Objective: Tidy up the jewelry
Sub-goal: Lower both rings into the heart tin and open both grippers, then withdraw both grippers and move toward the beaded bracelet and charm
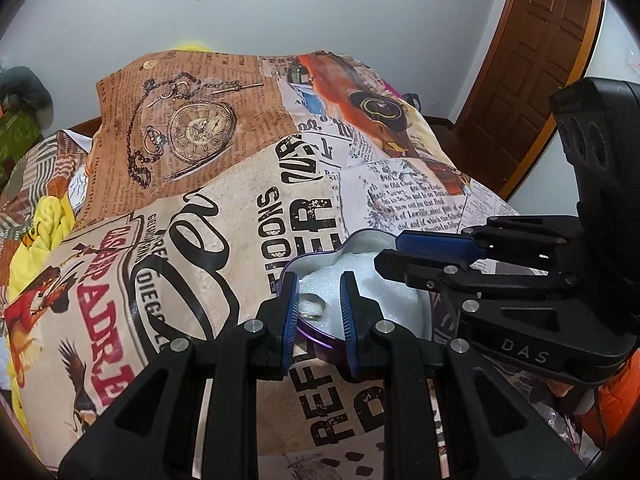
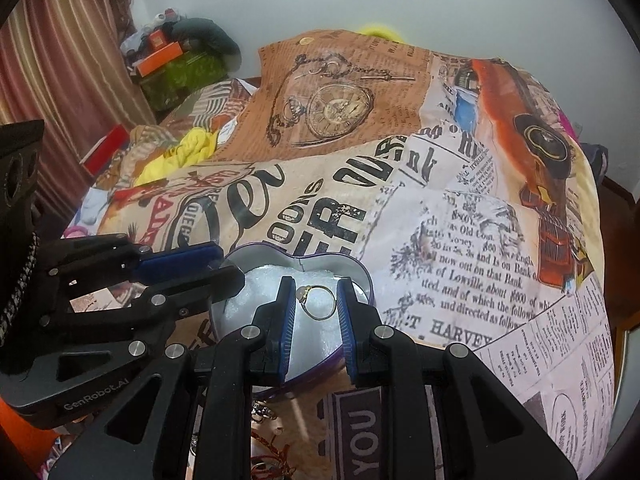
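Far left, in right-wrist view: left gripper reaching in over the tin's left rim, fingers stacked close, gap btwn them hard to read from this side. In left-wrist view the same gripper clearly parted, one pad outside the tin wall, the other inside over the foam; no squeeze on the wall visible, so open, bracing at most. Center: heart-shaped tin w/ purple wall, white foam lining, sitting on the printed bedspread. Ring, gold w/ pale stone, standing upright btwn the right gripper's blue pads, stone touching the left pad, band at or v. near the right pad; looks pinched, just above or resting on the foam, can't tell which. Ring also partly seen in left-wrist view, low near the tin wall. Right gripper entering there from the right side. Below the tin, near edge: more jewelry, reddish cord, not yet sorted. Risks, as judgement: thin round band held edge-on, so a slight twist or uneven squeeze → ring pops out, rolls off into bedspread folds. Soft bed → tin tips if pushed on the rim. Two grippers crowded over one small tin → finger clash knocking ring or tin. Opening too high → ring bounces off foam.
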### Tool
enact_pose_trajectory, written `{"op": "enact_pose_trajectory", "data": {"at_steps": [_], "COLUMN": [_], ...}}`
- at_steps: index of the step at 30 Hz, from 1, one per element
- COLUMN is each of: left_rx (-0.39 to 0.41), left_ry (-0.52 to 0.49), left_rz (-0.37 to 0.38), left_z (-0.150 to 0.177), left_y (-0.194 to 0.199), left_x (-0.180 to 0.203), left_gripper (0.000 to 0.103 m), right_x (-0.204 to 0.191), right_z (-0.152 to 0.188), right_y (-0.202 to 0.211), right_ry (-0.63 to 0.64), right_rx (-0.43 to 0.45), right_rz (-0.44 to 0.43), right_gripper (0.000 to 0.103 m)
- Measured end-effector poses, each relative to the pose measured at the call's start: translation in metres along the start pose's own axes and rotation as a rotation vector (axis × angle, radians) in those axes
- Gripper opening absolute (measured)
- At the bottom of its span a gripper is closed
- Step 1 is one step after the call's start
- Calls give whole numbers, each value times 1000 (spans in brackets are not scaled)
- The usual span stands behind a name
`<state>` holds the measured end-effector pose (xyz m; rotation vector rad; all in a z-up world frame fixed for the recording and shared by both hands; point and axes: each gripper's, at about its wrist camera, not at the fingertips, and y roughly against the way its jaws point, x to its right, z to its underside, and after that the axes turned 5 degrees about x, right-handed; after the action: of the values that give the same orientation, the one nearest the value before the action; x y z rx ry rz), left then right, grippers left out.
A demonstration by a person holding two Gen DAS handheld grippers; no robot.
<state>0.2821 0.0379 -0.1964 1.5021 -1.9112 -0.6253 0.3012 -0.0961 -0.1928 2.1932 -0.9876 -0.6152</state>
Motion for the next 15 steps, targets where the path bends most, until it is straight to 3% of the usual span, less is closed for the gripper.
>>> {"op": "enact_pose_trajectory", "data": {"at_steps": [5,11,15], "left_rx": [-1,24,42], "left_ry": [1,18,24], "left_rz": [-3,-15,-27], "left_z": [-1,-6,-9], "left_y": [6,22,37], "left_x": [0,0,1], "left_gripper": [20,20,20], "right_x": [-2,-3,-4], "right_z": [0,-1,-1], "right_y": [2,20,35], "right_ry": [12,16,8], "right_rx": [-6,27,55], "right_rz": [9,34,50], "right_gripper": [20,31,32]}}
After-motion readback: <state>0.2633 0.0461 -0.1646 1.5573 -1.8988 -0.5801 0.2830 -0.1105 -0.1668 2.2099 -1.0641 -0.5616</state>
